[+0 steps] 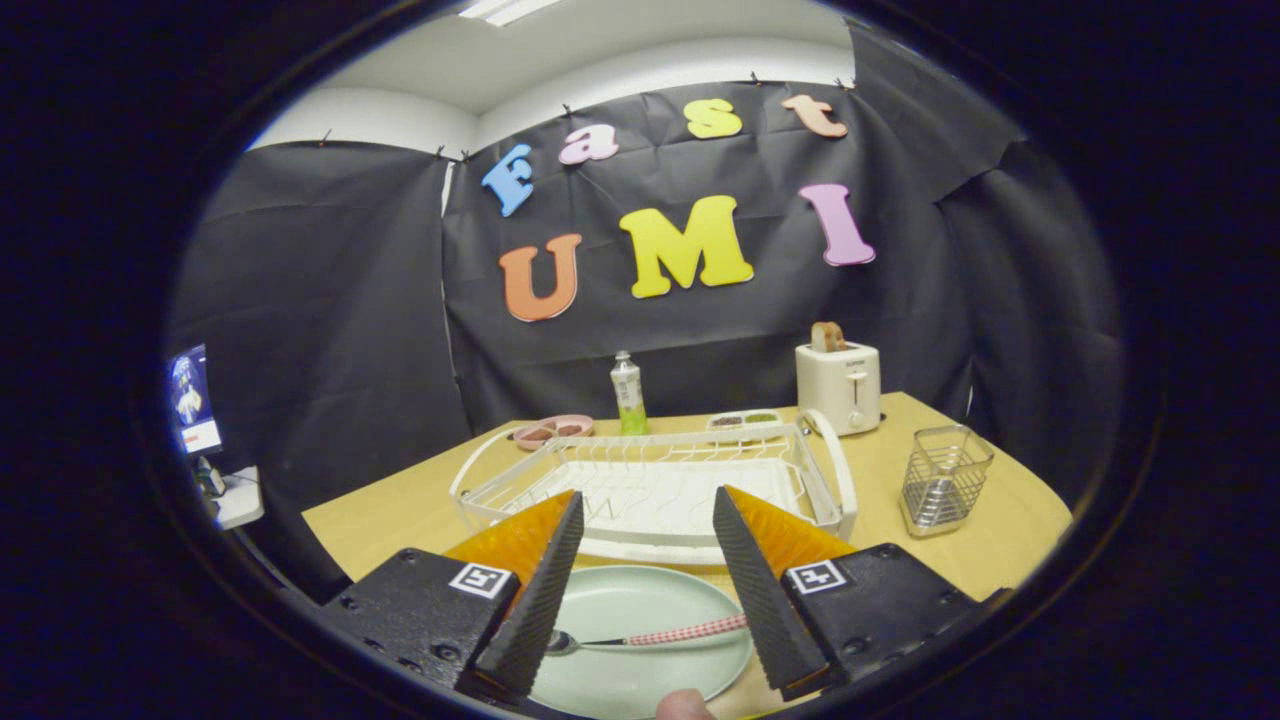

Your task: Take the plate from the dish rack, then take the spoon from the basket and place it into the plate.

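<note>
The gripper [645, 560] hangs over the near edge of a wooden table [1000, 540], its two fingers spread wide apart and gripping nothing. Between them, at 6 o'clock, lies the pale green plate [640, 610], flat on the table, with the spoon [650, 636] resting across it, bowl toward the left finger and red-and-white checked handle toward the right finger. Just beyond the fingers, at 12 o'clock, sits the white wire dish rack [650, 480]. A wire basket [943, 478] stands at 2 o'clock, beside the rack. Farther back stand a white toaster [838, 387] holding a slice of bread, a green bottle [628, 393], a pink dish [553, 431] and a small tray [742, 422]. A fingertip [685, 705] shows at the plate's near rim.
</note>
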### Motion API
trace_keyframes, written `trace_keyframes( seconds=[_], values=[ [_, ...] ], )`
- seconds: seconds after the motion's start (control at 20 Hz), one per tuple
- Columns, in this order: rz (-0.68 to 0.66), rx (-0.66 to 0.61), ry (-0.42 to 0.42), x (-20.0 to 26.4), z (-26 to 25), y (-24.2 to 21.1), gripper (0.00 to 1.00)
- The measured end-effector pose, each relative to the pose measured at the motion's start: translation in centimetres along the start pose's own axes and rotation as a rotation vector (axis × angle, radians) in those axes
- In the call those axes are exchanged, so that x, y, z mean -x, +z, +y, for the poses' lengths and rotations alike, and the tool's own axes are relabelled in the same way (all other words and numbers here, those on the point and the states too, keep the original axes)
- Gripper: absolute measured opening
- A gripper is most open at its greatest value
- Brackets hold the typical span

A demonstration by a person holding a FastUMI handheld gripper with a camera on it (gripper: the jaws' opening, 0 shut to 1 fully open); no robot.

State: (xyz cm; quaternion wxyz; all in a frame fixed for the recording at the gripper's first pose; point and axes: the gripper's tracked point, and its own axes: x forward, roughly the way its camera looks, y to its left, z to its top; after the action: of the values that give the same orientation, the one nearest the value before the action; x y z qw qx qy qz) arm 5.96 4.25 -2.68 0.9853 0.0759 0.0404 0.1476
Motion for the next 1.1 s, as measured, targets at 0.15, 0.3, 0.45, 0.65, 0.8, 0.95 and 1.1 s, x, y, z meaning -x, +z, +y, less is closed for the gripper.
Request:
trace_keyframes(
  seconds=[0.15,0.3,0.45,0.65,0.8,0.95,1.1],
  values=[
    [-0.044,0.011,-0.042,0.8,-0.8,1.3,0.93],
    [-0.083,0.03,-0.078,1.9,-1.6,2.3,0.95],
    [-0.12,0.056,-0.119,3.2,-2.5,3.3,0.96],
    [-0.164,0.082,-0.167,5.1,-3.7,4.2,0.96],
    [-0.184,0.056,-0.18,6.4,-4.4,4.1,0.96],
    [-0.177,0.044,-0.207,7.7,-5.3,3.5,0.96],
    [-0.187,0.061,-0.243,9.3,-6.2,3.0,0.96]
  ],
)
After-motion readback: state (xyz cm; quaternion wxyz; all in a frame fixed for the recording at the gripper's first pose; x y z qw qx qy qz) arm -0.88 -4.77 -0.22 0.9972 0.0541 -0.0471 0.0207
